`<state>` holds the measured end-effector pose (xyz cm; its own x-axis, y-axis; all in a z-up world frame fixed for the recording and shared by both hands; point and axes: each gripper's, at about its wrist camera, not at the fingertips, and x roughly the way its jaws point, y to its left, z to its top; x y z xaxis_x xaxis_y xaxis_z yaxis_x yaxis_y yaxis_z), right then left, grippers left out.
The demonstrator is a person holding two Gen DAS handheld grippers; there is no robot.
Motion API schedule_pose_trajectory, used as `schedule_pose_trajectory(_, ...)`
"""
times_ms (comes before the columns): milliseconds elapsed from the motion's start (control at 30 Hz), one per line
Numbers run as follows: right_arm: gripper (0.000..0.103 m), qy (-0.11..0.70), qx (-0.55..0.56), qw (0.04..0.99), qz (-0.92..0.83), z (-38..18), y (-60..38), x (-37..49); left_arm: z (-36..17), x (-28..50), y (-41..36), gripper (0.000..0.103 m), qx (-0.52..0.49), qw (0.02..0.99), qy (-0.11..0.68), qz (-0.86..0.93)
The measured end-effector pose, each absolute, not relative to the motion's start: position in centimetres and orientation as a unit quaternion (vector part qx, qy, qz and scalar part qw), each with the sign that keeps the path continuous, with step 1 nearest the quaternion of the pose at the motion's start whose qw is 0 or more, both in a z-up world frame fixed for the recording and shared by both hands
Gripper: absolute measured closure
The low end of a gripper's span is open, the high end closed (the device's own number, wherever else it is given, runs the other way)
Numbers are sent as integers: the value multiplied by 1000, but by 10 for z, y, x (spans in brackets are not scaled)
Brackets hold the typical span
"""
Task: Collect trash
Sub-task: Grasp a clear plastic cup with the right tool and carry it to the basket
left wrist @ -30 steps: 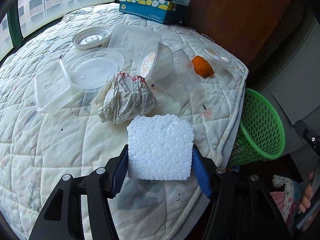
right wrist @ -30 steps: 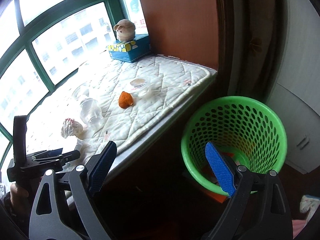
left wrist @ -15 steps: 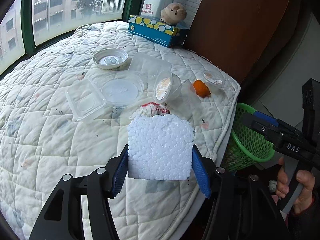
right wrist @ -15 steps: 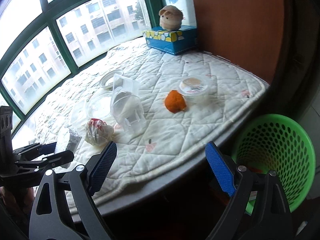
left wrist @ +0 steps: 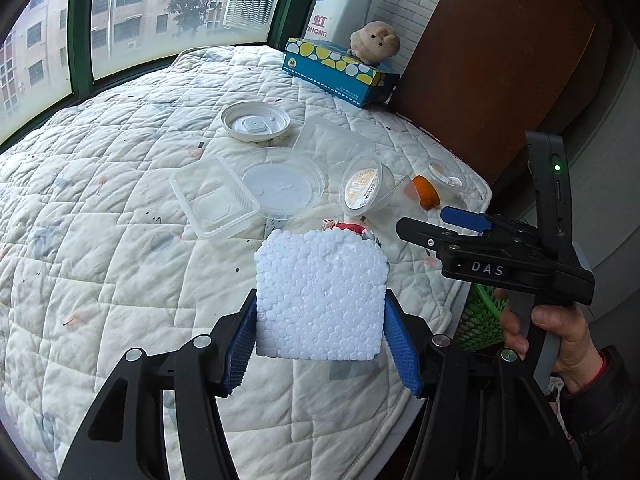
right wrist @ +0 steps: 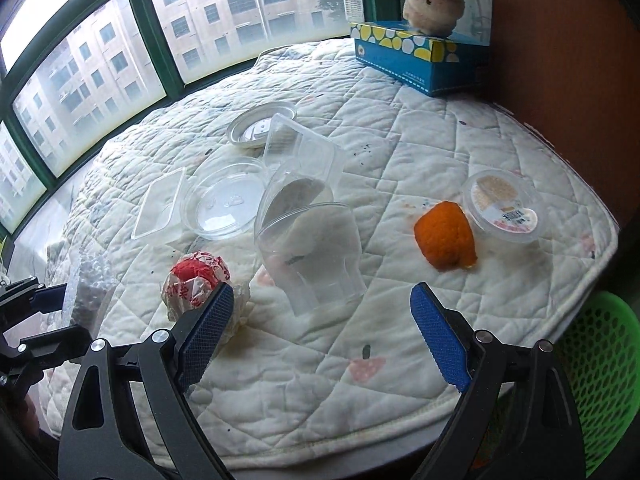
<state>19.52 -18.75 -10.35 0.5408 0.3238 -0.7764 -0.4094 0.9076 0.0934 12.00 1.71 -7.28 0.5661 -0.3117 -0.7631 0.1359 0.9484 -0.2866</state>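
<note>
My left gripper (left wrist: 322, 336) is shut on a white foam block (left wrist: 320, 296), held above the quilted mat (left wrist: 120, 264). The right gripper (right wrist: 320, 332) hangs open with nothing between its fingers, over the mat's near edge, just in front of two clear plastic cups (right wrist: 312, 248) lying on their sides. A crumpled red-and-white paper wrapper (right wrist: 196, 284) lies by its left finger. An orange peel (right wrist: 444, 240) and a small lidded sauce cup (right wrist: 504, 208) sit to the right. The green mesh basket (right wrist: 600, 380) stands on the floor beyond the mat's right edge.
Clear plastic lids (right wrist: 228, 204) and a white round lid (right wrist: 256, 124) lie further back on the mat. A blue tissue box (right wrist: 420, 60) with a plush toy on it stands at the far edge by a brown panel. Windows curve around the back.
The left gripper rose and drew back with the foam block. The right gripper swung from above the green basket to over the mat and now shows in the left wrist view.
</note>
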Motion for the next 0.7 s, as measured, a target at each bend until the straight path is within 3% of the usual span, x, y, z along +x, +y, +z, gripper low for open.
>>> schedule_pose_trajectory(267, 22, 446, -60, 865, 223, -119, -175, 218, -79, 123, 25, 46, -108, 876, 454, -122)
schedule_pose_trajectory(333, 28, 452, -66, 861, 224, -122, -173, 219, -81, 124, 25, 46, -110, 875, 456, -121)
schedule_pose_trajectory(400, 42, 452, -69, 861, 223, -123, -173, 218, -82, 124, 25, 46, -111, 874, 457, -120)
schedule_pose_trajectory(700, 42, 447, -63, 867, 211, -113, -195, 195, -77, 122, 16, 46, -105, 877, 451, -129)
